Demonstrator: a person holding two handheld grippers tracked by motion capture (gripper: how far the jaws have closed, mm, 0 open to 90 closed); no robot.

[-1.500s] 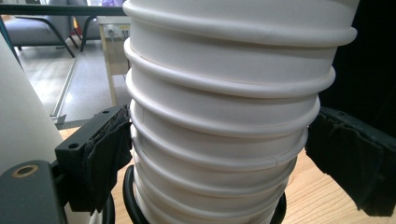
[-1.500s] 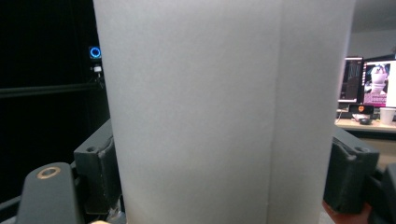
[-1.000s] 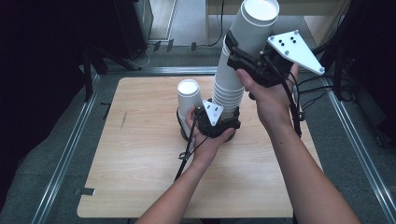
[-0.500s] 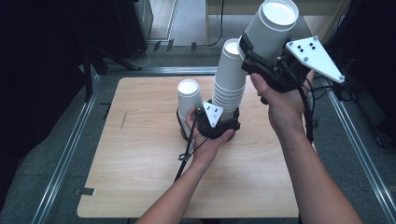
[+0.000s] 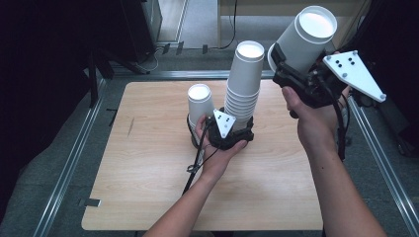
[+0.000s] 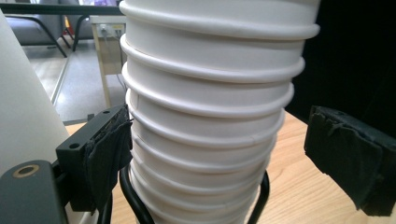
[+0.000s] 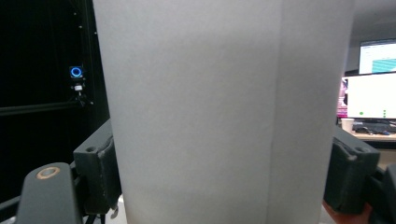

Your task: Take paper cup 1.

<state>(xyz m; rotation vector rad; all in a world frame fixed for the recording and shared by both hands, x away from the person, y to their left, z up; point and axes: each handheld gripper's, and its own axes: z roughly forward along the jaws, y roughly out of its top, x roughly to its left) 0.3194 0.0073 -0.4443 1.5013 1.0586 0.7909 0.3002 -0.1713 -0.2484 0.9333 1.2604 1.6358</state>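
Your right tongs (image 5: 291, 66) are clamped on a single paper cup (image 5: 306, 37), held tilted in the air to the right of the stack of cups (image 5: 244, 84) on the counter (image 5: 148, 163). Your left tongs (image 5: 232, 131) sit around the stack's base, left pad touching, right pad clear. Thin paper is light and crushes easily, so squeeze the wall gently

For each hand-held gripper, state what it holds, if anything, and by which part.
The right hand-held gripper clamps a single white paper cup by its side wall. The left hand-held gripper straddles the base of the paper cup stack; one pad touches, the other stands clear.
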